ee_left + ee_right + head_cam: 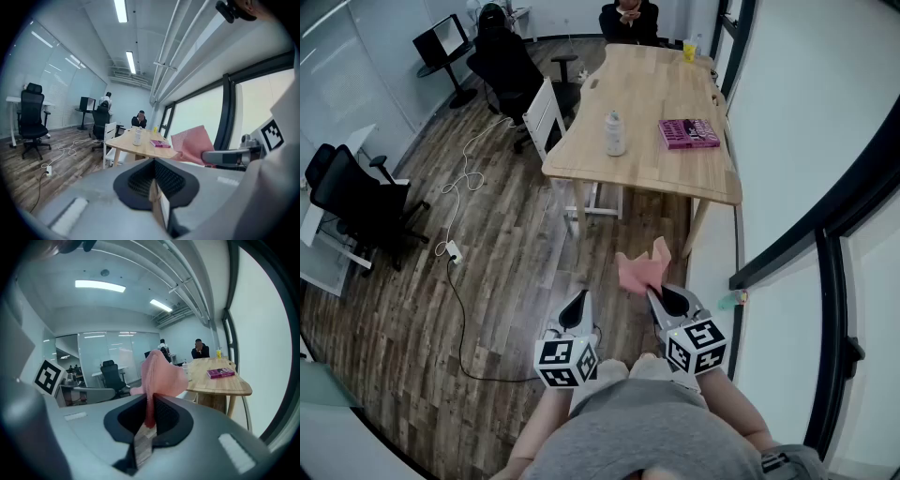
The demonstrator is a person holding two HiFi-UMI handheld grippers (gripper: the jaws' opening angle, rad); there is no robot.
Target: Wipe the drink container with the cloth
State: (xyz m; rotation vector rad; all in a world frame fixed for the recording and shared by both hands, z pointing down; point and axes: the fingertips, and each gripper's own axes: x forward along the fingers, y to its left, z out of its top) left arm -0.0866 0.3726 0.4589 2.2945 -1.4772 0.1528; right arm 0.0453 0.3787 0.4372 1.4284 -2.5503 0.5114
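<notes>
Pink cloth is pinched by one edge in the right gripper. Its jaws are closed on the fabric, and most of it stands free above them. Left gripper: jaws together, nothing between.

Both grippers are held close to the person's body, over the wood floor. The drink container, a white bottle, stands upright on the wooden worktop. It is well apart from both grippers and near a pink book.

Wiping not yet begun, by my reading; the step in hand is the approach. To do it well:
- Come up to the worktop's near edge.
- Steady the bottle low on its body with the left jaws so it cannot tip.
- Lay the loose fabric against its side, not the jaw tips.

A seated person is at the far end.
</notes>
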